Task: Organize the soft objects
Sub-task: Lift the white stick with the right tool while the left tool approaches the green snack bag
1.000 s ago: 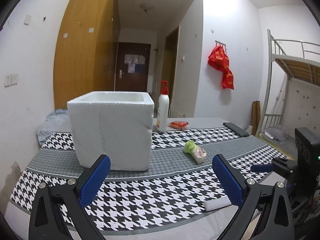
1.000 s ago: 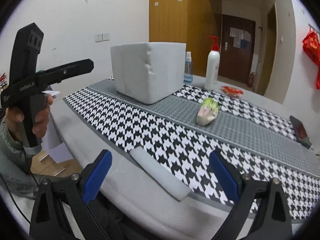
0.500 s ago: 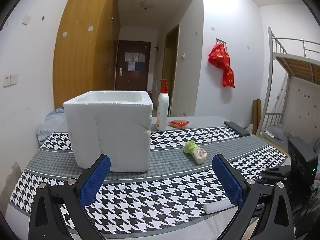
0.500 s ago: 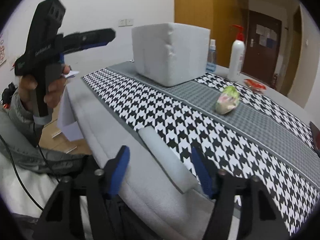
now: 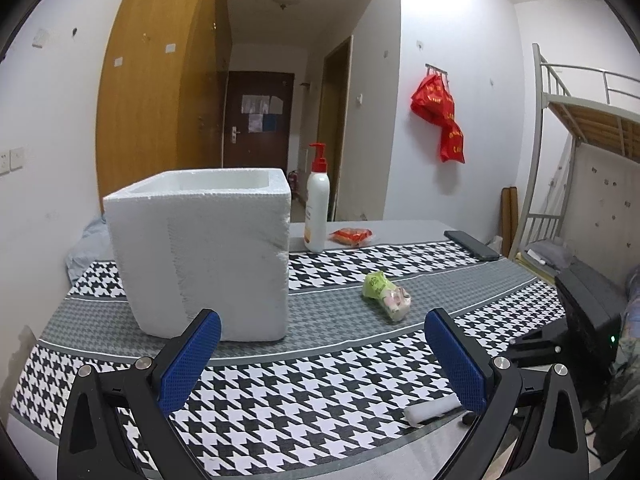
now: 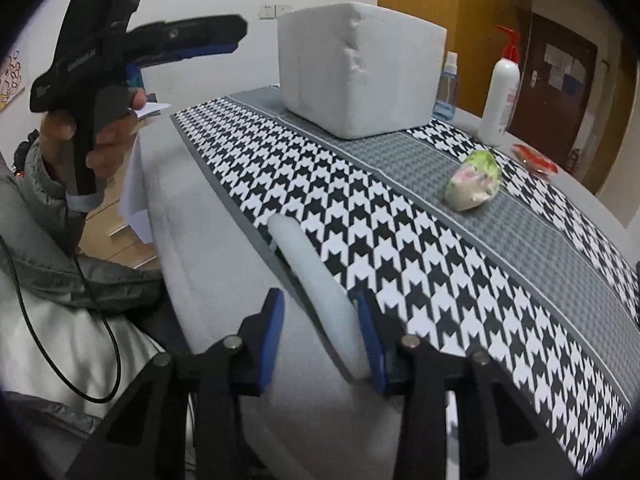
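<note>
Spreading across the table, a black-and-white houndstooth cloth (image 6: pixel 400 216) bears a white foam box (image 5: pixel 208 248). The left gripper (image 5: pixel 320 356) hangs wide apart, empty. The right gripper (image 6: pixel 320 332) is closing round a white foam roll (image 6: pixel 316 280) at the cloth's near edge; a green-and-pink soft pouch (image 6: pixel 476 180) lies mid-cloth.

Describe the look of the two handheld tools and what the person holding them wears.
Both tools are black, with blue textured pads on two fingers and silver bolts at the joints. The left tool has a pistol-style handle wrapped in grey tape, pale lettering along its body and a thin black cable. The sleeve is grey and padded.
</note>
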A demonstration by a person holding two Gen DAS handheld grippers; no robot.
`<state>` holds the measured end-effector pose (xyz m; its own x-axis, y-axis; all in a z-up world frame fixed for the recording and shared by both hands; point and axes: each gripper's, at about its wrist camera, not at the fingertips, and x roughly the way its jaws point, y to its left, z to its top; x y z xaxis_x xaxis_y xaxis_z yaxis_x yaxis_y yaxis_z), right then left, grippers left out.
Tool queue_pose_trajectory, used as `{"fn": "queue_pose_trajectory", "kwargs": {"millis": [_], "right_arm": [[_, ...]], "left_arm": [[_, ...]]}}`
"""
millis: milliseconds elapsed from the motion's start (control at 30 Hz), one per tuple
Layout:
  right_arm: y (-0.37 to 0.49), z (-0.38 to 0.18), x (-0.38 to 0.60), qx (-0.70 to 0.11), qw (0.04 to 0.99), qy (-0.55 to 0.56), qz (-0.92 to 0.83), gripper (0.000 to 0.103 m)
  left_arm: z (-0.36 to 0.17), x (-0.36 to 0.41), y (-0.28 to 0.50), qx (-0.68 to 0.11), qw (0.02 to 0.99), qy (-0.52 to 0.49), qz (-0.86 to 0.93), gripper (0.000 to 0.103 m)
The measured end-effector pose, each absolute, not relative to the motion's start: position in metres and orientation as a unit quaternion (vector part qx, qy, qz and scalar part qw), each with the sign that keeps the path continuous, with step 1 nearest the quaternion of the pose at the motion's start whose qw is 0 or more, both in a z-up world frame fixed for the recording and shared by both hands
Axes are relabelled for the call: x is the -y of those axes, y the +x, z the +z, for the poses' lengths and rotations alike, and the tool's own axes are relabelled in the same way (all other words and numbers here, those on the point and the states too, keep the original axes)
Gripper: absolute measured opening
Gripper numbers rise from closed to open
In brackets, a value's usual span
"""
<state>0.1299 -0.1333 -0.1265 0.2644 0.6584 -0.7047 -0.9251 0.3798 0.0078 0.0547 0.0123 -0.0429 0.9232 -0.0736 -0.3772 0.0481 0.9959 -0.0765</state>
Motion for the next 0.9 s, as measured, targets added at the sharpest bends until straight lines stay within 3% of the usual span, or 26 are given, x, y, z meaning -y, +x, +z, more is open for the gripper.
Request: {"fn": "queue_pose_trajectory", "kwargs": {"millis": [167,333,667,900], "right_arm": [[0.139,-0.126,0.131,-0.318,0.767,-0.214,0.515,0.040],[0.144,-0.126,0.132,-0.323,0.764,-0.198,0.523,0.016],[0.156,-0.118,0.146,-0.327,0.792,-0.110,0.503,0.014],[0.178,-0.122,0.167,-0.371,0.824,-0.053,0.425,0.014]], "left_arm": [[-0.046,-0.011,0.061,-0.200,0.979,-0.033,-0.037,0.102],[-0.049,-0.009,0.069,-0.209,0.977,-0.034,-0.041,0.102],[-0.048,-0.003,0.095,-0.222,0.973,-0.031,-0.050,0.102],[-0.047,0.014,0.114,-0.226,0.972,-0.022,-0.064,0.102]]}}
